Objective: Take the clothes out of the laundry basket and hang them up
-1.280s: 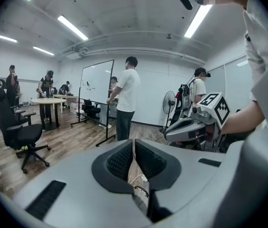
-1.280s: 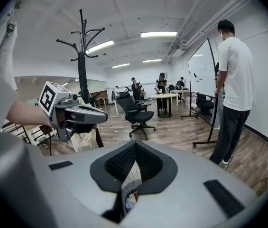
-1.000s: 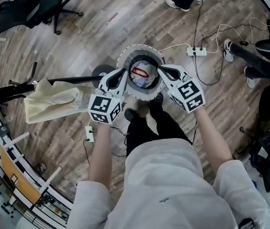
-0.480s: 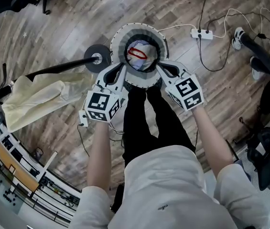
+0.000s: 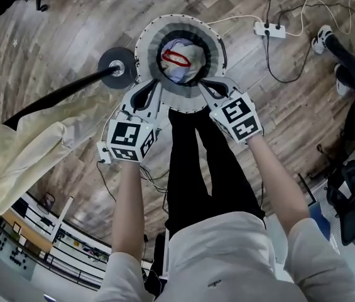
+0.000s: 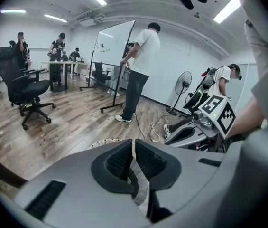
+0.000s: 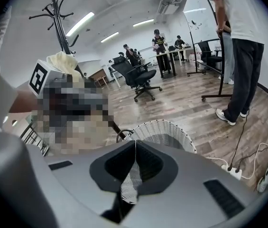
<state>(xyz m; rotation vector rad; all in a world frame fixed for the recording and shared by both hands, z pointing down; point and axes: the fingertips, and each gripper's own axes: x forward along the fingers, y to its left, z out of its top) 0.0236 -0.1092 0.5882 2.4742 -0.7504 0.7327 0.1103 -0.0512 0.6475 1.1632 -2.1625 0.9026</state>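
Head view: arms stretched downward, left claw [image 5: 156, 85] and right claw [image 5: 202, 84] clenched at laundry basket [image 5: 144, 39].

One laundry basket [image 5: 149, 39], one coat stand [image 5: 115, 69], one power strip [image 5: 271, 30], one cream garment [image 5: 20, 156], two grippers: left gripper [image 6: 134, 142], right gripper [image 7: 134, 145].

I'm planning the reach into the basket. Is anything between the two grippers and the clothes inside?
Nothing visible does. The laundry basket is open-topped and the clothes lie uncovered, a red loop on top. The left gripper and right gripper, both shut, are at its near rim.
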